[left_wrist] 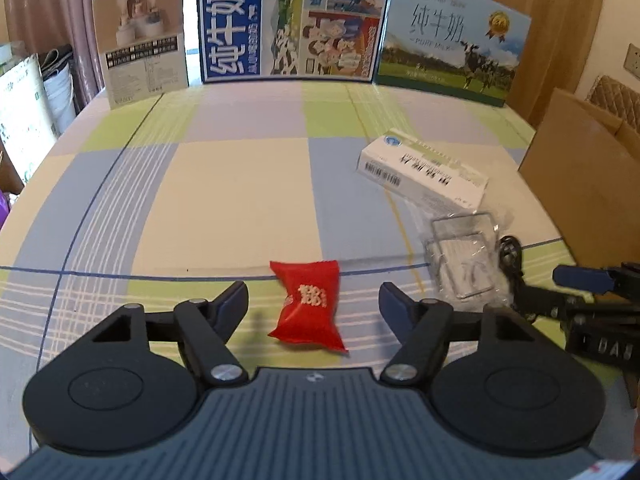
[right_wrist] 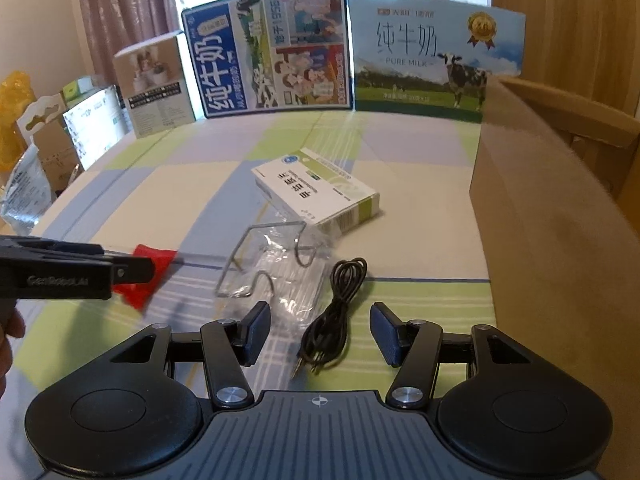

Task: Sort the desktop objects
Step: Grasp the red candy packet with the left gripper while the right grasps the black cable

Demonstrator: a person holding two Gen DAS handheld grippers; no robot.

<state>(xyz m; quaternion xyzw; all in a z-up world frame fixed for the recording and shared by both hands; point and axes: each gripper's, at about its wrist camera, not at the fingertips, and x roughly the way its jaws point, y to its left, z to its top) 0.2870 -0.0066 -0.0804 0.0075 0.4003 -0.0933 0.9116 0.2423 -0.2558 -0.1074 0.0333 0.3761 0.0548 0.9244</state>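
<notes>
Fingers [left_wrist: 232, 300] of the left gripper [left_wrist: 313, 304] were spread wide, released, and the red candy packet [left_wrist: 308, 306] lay flat on the checked tablecloth [left_wrist: 224, 184] right between them, untouched by either pad. Over on the other side, the right gripper [right_wrist: 320, 330] was just as open, its jaws parted around the near end of a coiled black cable [right_wrist: 334, 308], gripping nothing. Just left of that cable sat a clear plastic bag [right_wrist: 280, 268] with a bent wire frame, and beyond it a white-and-green medicine box [right_wrist: 320, 192] rested at an angle. A brown cardboard box [right_wrist: 540, 208] stood at the table's right edge. Along the back, three cartons stood upright: a small beige one [left_wrist: 140, 40], a blue milk carton [left_wrist: 292, 20] and a pale "Pure Milk" carton [left_wrist: 452, 44].
</notes>
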